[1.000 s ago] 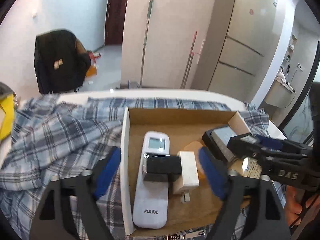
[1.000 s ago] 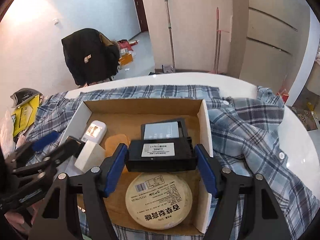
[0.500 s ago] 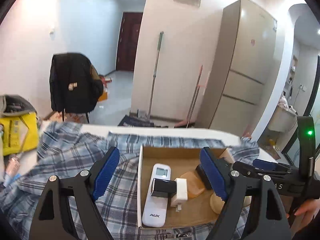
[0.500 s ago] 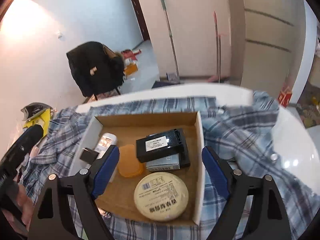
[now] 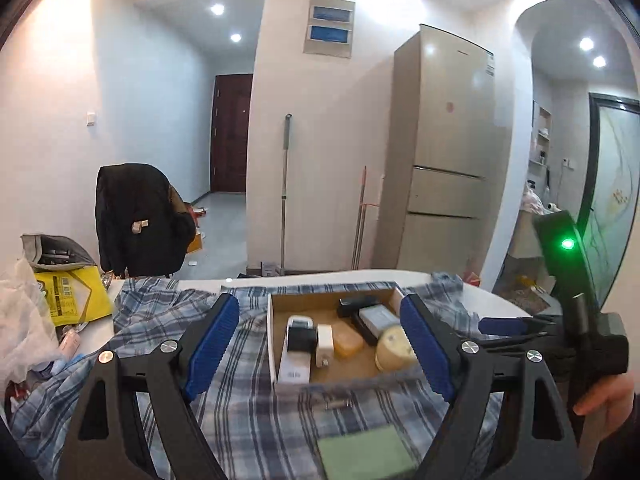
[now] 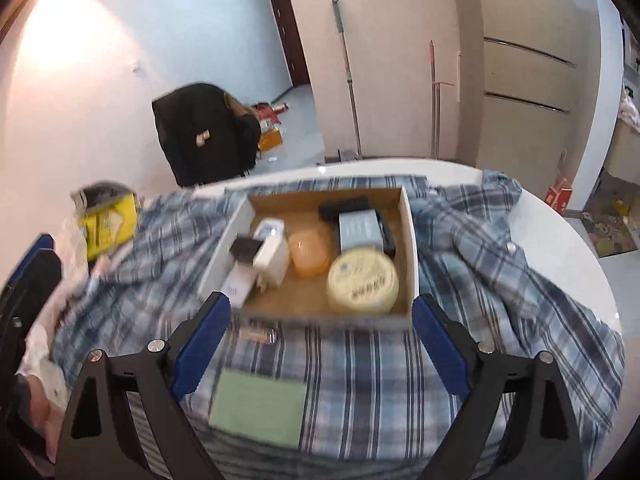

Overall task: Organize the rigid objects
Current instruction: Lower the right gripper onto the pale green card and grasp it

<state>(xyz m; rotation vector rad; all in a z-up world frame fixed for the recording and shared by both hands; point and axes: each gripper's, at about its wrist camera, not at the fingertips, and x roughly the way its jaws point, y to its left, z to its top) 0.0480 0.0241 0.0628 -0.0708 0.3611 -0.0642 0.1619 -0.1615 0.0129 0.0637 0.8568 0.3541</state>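
Both tongs spread wide and empty, left gripper [image 5: 320, 344] and right gripper [image 6: 322, 344] hovering short of the cardboard box [image 6: 412, 240] already holding remote, tin, cases; risk of snagging plaid cloth [image 6: 360, 368] reaching for green pad [image 6: 258, 408].

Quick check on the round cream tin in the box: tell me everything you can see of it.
The round cream tin is a flat disc with a pale yellow lid that bears a barcode label and dark printed characters, blurred here. It lies flat, lid up, on the floor of the cardboard box, in the near right corner by the right wall. The grey box sits just behind it, the orange case to its left. Neither gripper touches it.
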